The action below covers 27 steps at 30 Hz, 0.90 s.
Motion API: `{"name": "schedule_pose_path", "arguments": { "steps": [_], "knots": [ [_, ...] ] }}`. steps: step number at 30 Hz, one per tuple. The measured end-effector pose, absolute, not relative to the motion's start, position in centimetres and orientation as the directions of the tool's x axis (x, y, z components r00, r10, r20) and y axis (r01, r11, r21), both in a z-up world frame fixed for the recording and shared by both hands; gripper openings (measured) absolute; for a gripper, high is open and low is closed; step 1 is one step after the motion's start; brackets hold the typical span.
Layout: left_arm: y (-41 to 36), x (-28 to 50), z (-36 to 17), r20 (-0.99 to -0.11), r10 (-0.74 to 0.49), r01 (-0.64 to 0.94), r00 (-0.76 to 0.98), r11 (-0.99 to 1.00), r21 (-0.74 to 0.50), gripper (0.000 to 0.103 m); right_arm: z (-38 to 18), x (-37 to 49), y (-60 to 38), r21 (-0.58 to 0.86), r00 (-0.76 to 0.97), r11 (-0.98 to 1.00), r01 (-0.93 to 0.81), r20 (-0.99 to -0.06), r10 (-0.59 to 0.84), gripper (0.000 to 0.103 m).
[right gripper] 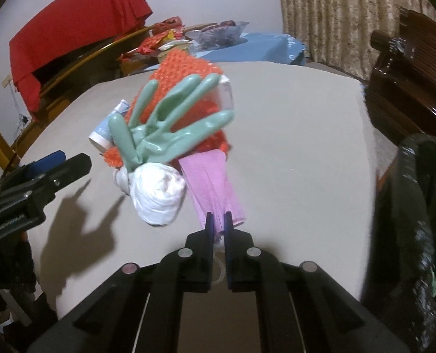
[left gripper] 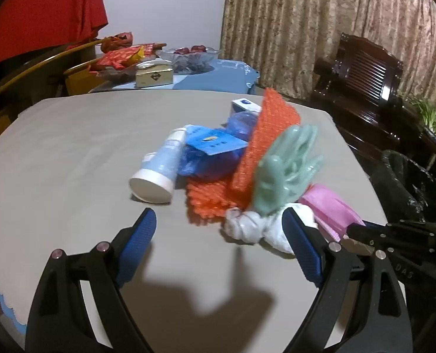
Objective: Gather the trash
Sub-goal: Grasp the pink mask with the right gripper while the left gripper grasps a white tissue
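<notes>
Trash pile (left gripper: 218,158) sits right of centre on your grey table (left gripper: 71,153), with bare surface open toward the left edge. Your right gripper (right gripper: 218,223) is clenched on the pink mesh cloth (right gripper: 212,182); your left gripper (left gripper: 221,232) stands released, empty. Label writing is unreadable.

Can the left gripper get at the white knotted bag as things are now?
Probably yes. The left gripper is open, and the white knotted bag lies on the table just ahead, near its right finger. Nothing stands between them. The green glove only leans above the bag.
</notes>
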<state>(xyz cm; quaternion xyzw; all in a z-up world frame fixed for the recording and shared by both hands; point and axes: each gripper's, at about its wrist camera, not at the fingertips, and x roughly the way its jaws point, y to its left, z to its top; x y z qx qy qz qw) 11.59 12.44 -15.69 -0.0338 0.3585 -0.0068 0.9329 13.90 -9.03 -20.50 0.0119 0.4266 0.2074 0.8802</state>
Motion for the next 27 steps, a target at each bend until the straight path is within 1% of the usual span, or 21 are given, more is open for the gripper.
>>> {"name": "schedule_pose_path", "arguments": {
  "steps": [7, 12, 16, 18, 22, 26, 27],
  "knots": [
    [10.0, 11.7, -16.2, -0.672, -0.086, 0.039, 0.735, 0.996, -0.085, 0.085, -20.1, 13.5, -11.4, 0.205, 0.582, 0.934, -0.291, -0.737, 0.343, 0.007],
    [8.1, 12.4, -17.0, -0.686, -0.124, 0.075, 0.717, 0.992, -0.101, 0.075, -20.0, 13.4, -12.3, 0.204, 0.587, 0.937, -0.285, -0.736, 0.339, 0.007],
    [7.0, 13.1, -17.9, -0.695, -0.12, 0.077, 0.709, 0.993, -0.092, 0.069, -20.0, 13.5, -12.8, 0.205, 0.593, 0.941, -0.271, -0.734, 0.331, 0.007],
    [6.4, 13.5, -18.4, -0.699, -0.11, 0.075, 0.707, 0.994, -0.081, 0.063, -20.0, 13.3, -13.1, 0.205, 0.594, 0.942, -0.264, -0.735, 0.327, 0.007],
    [5.3, 13.7, -19.2, -0.697, -0.064, 0.065, 0.714, 0.998, -0.025, 0.062, -20.2, 13.0, -13.6, 0.209, 0.593, 0.944, -0.254, -0.738, 0.323, 0.007],
    [5.2, 13.5, -19.2, -0.689, -0.031, 0.051, 0.724, 0.999, 0.009, 0.046, -20.2, 13.0, -13.8, 0.211, 0.592, 0.944, -0.253, -0.738, 0.324, 0.007],
    [5.2, 13.3, -19.0, -0.686, -0.048, 0.066, 0.726, 0.998, 0.0, 0.031, -20.2, 13.0, -13.8, 0.211, 0.593, 0.944, -0.254, -0.737, 0.325, 0.007]
  ]
}}
